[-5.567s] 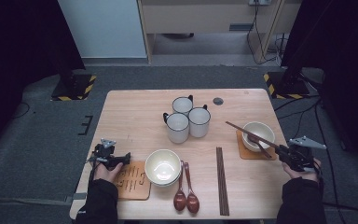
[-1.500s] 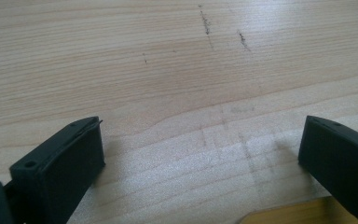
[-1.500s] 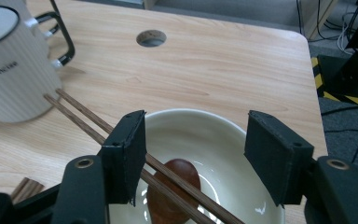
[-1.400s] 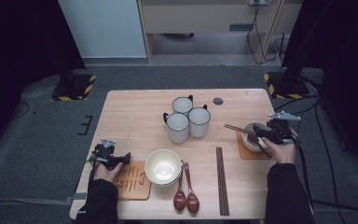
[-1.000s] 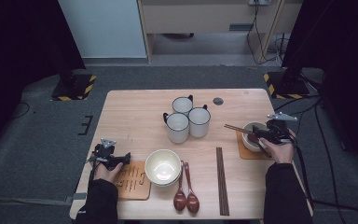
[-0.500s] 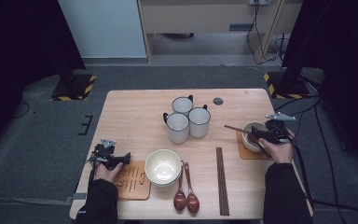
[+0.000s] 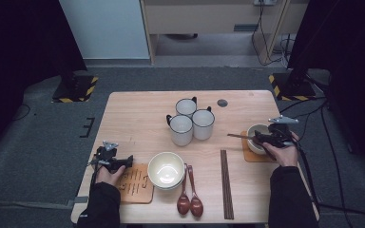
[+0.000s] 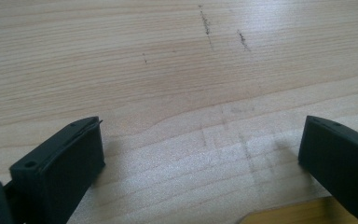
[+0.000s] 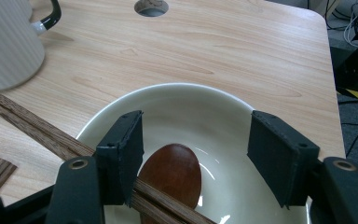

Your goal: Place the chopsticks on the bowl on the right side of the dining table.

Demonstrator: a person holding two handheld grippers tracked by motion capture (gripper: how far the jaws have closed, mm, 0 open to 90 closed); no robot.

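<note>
My right gripper (image 7: 259, 138) (image 9: 196, 135) hovers open over a cream bowl (image 7: 251, 131) (image 9: 177, 88) at the table's right side. The bowl stands on an orange coaster (image 7: 254, 156). A dark wooden spoon (image 9: 172, 172) lies inside the bowl. A pair of brown chopsticks (image 7: 237, 136) (image 9: 23, 122) rests across its rim and passes right against my left-hand jaw. My left gripper (image 7: 129, 161) (image 8: 200, 140) is open and low over bare wood near the front left, holding nothing.
Three white mugs (image 7: 192, 121) (image 9: 4, 42) cluster at the table's middle. A second cream bowl (image 7: 166, 169), two wooden spoons (image 7: 190, 199) and another chopstick pair (image 7: 225, 183) lie along the front. A slotted wooden coaster (image 7: 135, 183) (image 8: 284, 215) lies beside the left gripper. A round hole (image 7: 222, 102) (image 9: 151, 5) marks the far side.
The right gripper came in from the table's right edge and now sits over the bowl; the chopsticks across the rim lie more level than before. The left gripper stayed put.
</note>
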